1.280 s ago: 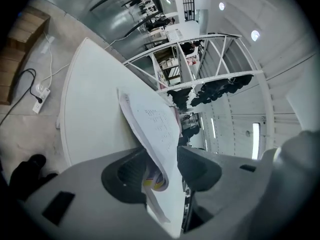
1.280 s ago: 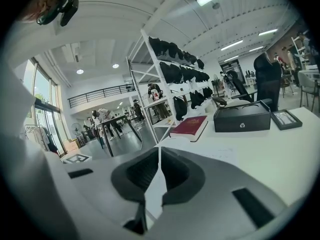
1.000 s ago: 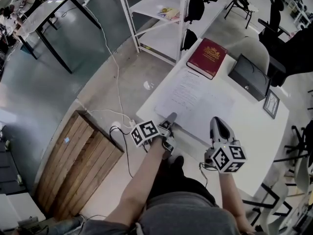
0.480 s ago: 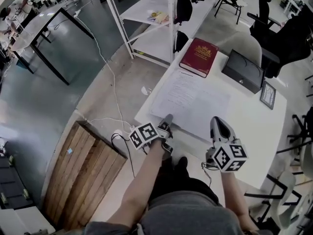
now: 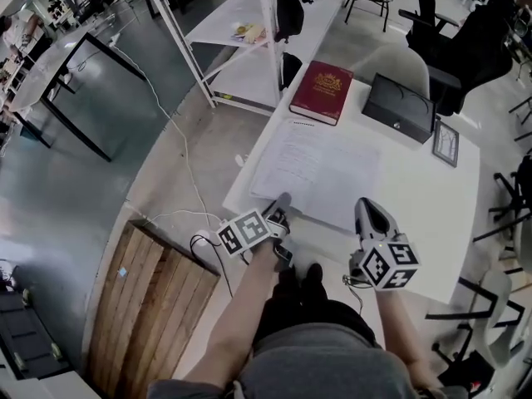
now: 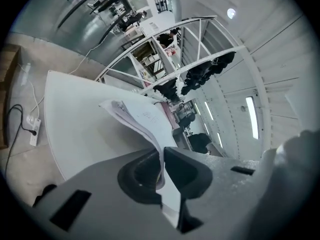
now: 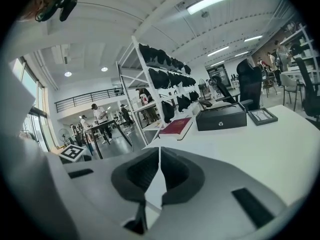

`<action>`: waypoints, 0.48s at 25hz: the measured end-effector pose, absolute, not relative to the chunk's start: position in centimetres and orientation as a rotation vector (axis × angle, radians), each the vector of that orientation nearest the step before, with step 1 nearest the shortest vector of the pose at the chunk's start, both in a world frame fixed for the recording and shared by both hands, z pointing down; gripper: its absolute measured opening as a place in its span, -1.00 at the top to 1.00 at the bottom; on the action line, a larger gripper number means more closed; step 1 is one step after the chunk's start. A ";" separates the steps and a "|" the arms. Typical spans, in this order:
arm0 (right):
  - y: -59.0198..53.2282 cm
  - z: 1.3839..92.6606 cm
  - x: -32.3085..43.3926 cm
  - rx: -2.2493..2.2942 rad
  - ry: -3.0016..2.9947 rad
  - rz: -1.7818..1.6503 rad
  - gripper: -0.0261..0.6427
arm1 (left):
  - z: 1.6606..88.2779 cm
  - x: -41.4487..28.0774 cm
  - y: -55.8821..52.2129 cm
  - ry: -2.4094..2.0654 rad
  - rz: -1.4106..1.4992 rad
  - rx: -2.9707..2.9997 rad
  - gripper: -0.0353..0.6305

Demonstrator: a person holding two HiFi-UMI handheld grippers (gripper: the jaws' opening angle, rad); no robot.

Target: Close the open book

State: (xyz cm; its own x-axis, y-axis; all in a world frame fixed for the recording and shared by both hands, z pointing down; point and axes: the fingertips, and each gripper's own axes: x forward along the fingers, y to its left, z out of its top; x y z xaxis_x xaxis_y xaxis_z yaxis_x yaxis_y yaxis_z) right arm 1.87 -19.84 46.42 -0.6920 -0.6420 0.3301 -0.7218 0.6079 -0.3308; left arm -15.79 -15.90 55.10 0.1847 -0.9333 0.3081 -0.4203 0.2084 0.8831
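Observation:
The open book (image 5: 320, 173) lies flat with white pages up on the white table (image 5: 432, 223). My left gripper (image 5: 283, 199) is at the book's near left corner. In the left gripper view its jaws are closing, and a few pages (image 6: 145, 121) curl up from the table and run between the pads of the left gripper (image 6: 162, 171), which press on them. My right gripper (image 5: 371, 210) hovers over the table just off the book's near right corner. In the right gripper view the right gripper (image 7: 159, 176) is shut with nothing in it.
A closed red book (image 5: 322, 91) lies beyond the open one. A black box (image 5: 399, 106) and a small picture frame (image 5: 445, 145) stand at the far right. A white shelf unit (image 5: 241, 32) and a wooden panel (image 5: 154, 306) are on the floor to the left.
The head view has drifted, so the table sits higher and further left. My left gripper stays at the book's near left corner and has risen slightly. The right gripper has shifted a little.

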 end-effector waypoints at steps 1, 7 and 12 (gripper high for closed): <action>-19.8 46.4 2.1 1.147 -2.650 0.666 0.88 | 54.9 -15.6 -15.9 -1.411 -0.597 1.406 0.82; -19.4 46.5 3.5 1.205 -2.627 0.666 0.89 | 53.9 -13.7 -16.3 -1.419 -0.435 1.574 0.84; -19.1 46.3 4.4 1.243 -2.617 0.664 0.89 | 53.6 -12.7 -16.2 -1.442 -0.323 1.652 0.84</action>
